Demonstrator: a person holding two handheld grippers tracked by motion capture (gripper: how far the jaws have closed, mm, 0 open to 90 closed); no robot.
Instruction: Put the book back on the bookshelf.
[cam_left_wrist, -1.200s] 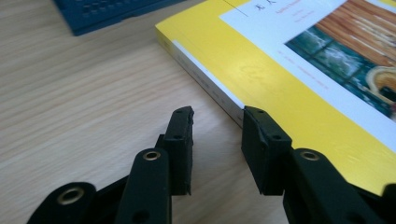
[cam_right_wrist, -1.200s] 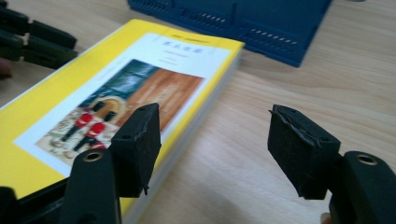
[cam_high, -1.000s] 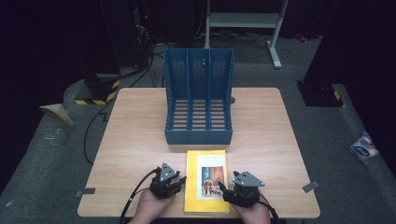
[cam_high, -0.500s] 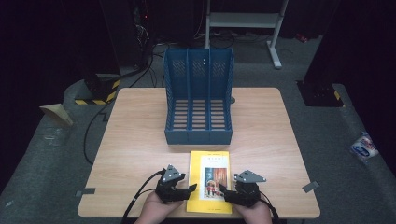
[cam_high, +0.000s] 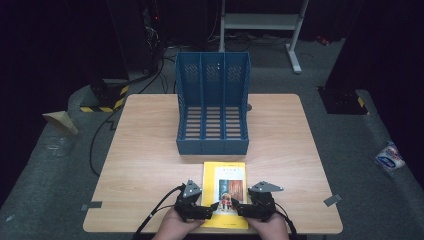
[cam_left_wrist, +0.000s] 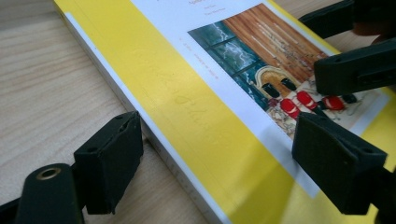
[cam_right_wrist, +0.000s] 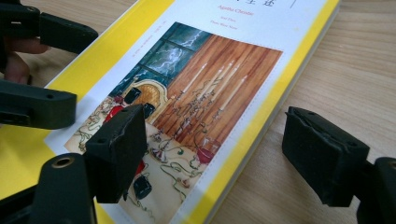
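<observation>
1. The left claw (cam_high: 209, 212) is spread wide: in the left gripper view (cam_left_wrist: 212, 170) one black jaw sits over the bare wood just off the book's long edge, and the other hangs over the cover's picture.
2. The right claw (cam_high: 239, 209) is likewise spread; in the right gripper view (cam_right_wrist: 224, 158) one jaw is above the printed illustration and the other over the wood beside the book's opposite edge.
3. Whether any jaw touches the book cannot be told.
4. Both claws straddle the near end of a yellow paperback book with a white panel and a painted illustration on its cover (cam_high: 225, 187) (cam_left_wrist: 196, 112) (cam_right_wrist: 210, 93), pointing toward each other from either side.
5. The book lies flat at the near edge of the pale wooden tabletop (cam_high: 145, 155), roughly centred.
6. Just beyond the book's far end stands a blue plastic file rack with three slotted compartments (cam_high: 212, 107), open side facing the person.
7. The person's hands (cam_high: 172, 230) enter from the bottom of the high view.
</observation>
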